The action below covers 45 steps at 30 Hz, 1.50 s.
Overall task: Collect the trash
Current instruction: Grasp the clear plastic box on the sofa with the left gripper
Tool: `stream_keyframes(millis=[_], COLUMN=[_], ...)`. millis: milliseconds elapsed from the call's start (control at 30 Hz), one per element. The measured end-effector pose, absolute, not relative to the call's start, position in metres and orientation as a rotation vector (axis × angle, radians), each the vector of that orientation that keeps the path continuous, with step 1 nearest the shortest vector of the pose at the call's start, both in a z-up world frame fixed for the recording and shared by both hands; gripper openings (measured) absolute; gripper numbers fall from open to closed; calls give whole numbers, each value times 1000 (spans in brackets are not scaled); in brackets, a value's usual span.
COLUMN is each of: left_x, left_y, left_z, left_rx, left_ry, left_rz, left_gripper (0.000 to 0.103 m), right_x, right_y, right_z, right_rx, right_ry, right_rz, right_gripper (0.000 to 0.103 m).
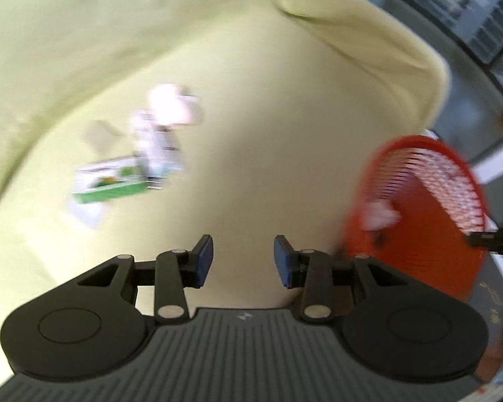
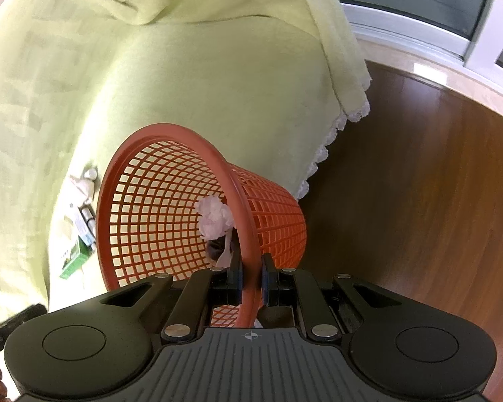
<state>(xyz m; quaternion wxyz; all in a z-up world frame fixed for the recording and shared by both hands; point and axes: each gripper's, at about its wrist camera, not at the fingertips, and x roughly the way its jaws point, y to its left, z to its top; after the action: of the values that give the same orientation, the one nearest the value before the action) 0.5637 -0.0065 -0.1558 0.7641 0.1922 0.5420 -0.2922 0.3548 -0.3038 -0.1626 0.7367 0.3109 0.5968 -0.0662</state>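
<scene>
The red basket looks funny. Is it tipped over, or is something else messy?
Yes. The red basket is tilted onto its side, because the right gripper pinches its rim and tips it. A crumpled tissue sits inside. On the yellow-green cloth, a green box and other litter lie scattered. The left gripper is open and empty.

Bare cloth [image 1: 285, 167] between litter [image 1: 137, 157] and basket [image 1: 429, 234]
</scene>
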Motion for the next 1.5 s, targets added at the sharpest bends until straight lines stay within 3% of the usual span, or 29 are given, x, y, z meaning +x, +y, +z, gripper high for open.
stream_keyframes(millis=[400,500,633,867,1067,1333,1433,1500], left_x=[737,777,815,868,877,871,873,873], left_y=[89,87,71,43,30,27,29,31], left_z=[-205,-235,-272,-323,-339,-362,-370,-371], left_rx=[455,455,547,575,610,853,860,845], left_ry=[1077,1088,1066,1168,1124,1075,1087,1095], left_rz=[-543,-579,-668,-681,-746,-907,-899,-882], left_gripper=[43,51,71,75,91,90,71,70], right_x=[356,354,353,351,352,353,353,353], right_y=[-287,-282,-277,-270,-263,-263,-261,-260], right_z=[-144,-143,-144,-146,-149,-150,-150,-152], right_rx=[756,780,805,822,842,841,837,837], right_ry=[1253,1242,1236,1225,1217,1218,1225,1230], right_rz=[-379,-441,-514,-584,-622,-647,-648,-646], right_gripper=[7,7,7,7,7,7,7,7])
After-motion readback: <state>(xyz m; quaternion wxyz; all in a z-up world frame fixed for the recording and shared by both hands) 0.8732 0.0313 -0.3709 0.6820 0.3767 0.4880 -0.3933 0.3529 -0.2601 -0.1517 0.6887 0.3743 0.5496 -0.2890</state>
